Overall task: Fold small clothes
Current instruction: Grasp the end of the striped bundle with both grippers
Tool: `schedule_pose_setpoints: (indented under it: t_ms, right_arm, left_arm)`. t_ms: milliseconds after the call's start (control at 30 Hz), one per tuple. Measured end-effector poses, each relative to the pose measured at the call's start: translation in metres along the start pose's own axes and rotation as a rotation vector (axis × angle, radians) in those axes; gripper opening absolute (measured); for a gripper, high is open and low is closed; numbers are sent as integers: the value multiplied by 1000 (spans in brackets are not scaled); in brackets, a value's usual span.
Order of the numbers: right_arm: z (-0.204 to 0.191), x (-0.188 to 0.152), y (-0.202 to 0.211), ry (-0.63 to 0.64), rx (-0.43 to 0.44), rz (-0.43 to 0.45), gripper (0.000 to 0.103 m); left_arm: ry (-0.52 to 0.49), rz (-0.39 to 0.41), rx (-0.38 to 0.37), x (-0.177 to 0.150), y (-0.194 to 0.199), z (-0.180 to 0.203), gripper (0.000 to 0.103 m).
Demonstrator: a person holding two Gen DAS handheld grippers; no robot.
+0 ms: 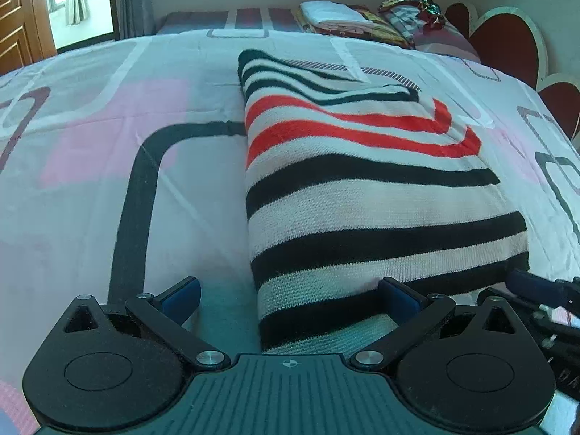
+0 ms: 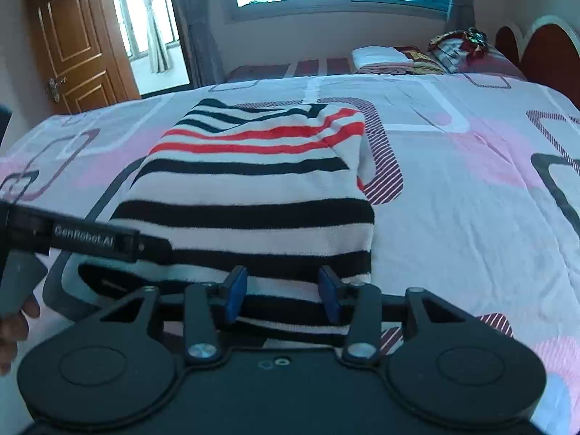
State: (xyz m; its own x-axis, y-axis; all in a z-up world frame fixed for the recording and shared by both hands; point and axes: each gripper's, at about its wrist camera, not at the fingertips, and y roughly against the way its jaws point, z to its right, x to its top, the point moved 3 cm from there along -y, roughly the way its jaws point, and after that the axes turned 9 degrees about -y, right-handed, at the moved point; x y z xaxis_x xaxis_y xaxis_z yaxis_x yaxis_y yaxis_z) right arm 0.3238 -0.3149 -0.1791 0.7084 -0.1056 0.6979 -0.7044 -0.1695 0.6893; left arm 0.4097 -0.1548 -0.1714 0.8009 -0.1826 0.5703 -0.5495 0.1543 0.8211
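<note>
A bed covered by a white sheet patterned with pink patches and dark rounded outlines. A folded knit sweater, striped white, black and red, lies flat on it. At the far end, near the headboard, rests a stack of folded clothes.

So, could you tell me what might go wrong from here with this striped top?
1. The right gripper has its jaws apart over the near hem of the striped sweater, so closing could catch only the top layer and undo the fold.
2. The left gripper straddles the sweater's left edge and could pinch the bedsheet too.
3. The two grippers sit close together and could collide.
</note>
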Motion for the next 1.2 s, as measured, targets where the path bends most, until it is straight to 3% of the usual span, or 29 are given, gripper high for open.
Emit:
schedule_pose_setpoints:
  t_ms: [300, 400, 467, 800, 933, 1200]
  right_arm:
    - [13, 38, 24, -92, 39, 69, 43]
    - [19, 48, 20, -114, 32, 81, 48]
    - [21, 50, 15, -121, 31, 73, 57]
    - [33, 43, -23, -125, 19, -36, 57]
    - [42, 54, -18, -150, 46, 15, 60]
    - [42, 70, -43, -124, 77, -6, 63]
  left_arm:
    - [5, 92, 28, 25, 23, -1, 103]
    - [19, 85, 30, 34, 16, -5, 103]
    - [31, 81, 27, 38, 10, -9, 103]
    - [88, 34, -66, 41, -14, -12, 103]
    - [110, 33, -81, 53, -20, -16, 103]
    - [128, 14, -126, 63, -37, -14, 103]
